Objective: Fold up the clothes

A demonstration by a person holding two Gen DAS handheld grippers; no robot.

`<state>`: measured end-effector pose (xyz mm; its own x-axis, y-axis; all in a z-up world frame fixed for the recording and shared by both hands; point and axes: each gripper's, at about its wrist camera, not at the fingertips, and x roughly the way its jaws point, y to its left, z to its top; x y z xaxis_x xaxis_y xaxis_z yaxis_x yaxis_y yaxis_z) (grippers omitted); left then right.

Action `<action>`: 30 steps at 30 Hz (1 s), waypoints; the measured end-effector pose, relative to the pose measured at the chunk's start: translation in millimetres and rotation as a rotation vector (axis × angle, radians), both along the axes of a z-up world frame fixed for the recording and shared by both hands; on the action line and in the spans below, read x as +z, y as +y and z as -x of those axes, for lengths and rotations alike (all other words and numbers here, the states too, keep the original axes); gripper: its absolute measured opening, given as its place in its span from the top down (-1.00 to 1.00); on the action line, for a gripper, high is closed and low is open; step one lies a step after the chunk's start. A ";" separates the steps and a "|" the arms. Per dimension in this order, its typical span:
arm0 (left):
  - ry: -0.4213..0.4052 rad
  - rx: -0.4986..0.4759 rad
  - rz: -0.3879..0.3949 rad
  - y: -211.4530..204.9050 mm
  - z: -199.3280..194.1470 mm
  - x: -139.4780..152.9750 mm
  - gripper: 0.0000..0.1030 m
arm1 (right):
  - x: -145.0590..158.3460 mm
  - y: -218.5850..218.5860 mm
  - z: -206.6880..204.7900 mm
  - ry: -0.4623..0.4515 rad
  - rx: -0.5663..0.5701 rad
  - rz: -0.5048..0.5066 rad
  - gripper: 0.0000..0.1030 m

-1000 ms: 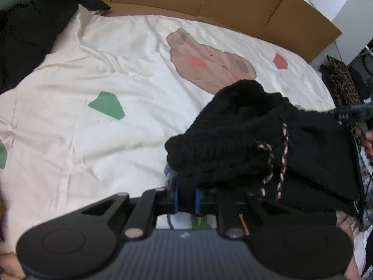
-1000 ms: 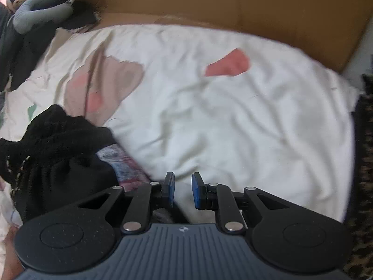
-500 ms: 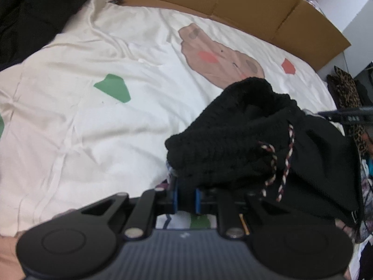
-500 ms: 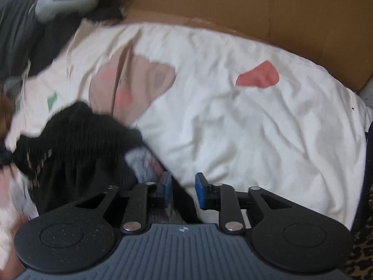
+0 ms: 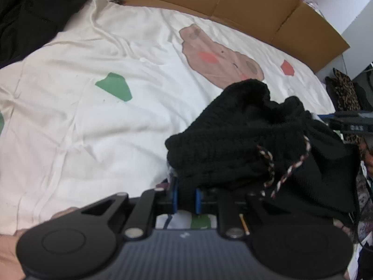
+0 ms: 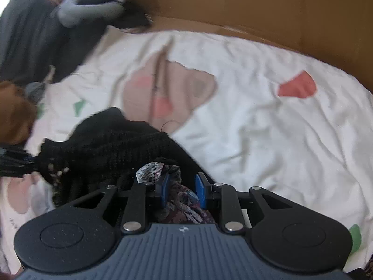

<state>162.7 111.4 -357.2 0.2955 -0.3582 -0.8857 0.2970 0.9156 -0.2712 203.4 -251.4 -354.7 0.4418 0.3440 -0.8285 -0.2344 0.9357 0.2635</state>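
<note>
Black knit sweater (image 5: 233,140) pinched by left gripper (image 5: 185,194) | right gripper (image 6: 182,189) parted around patterned cloth (image 6: 186,206), right view only

A white printed bedsheet (image 5: 98,126) lies against brown cardboard (image 5: 233,2).

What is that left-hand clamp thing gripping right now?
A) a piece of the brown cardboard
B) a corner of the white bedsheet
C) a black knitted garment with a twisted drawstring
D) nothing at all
C: the left gripper has its blue pads closed on a fold of the black knitted garment, whose twisted cord hangs beside it, above the white sheet.
</note>
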 end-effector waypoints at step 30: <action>0.008 -0.049 -0.020 -1.0 -1.6 -5.0 0.64 | -14.1 73.9 -15.4 0.028 0.451 -0.023 0.08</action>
<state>164.3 110.3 -362.1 0.2705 -0.3546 -0.8950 0.3399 0.9050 -0.2558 218.8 -177.5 -368.8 0.2213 0.5156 -0.8277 -0.6097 0.7356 0.2952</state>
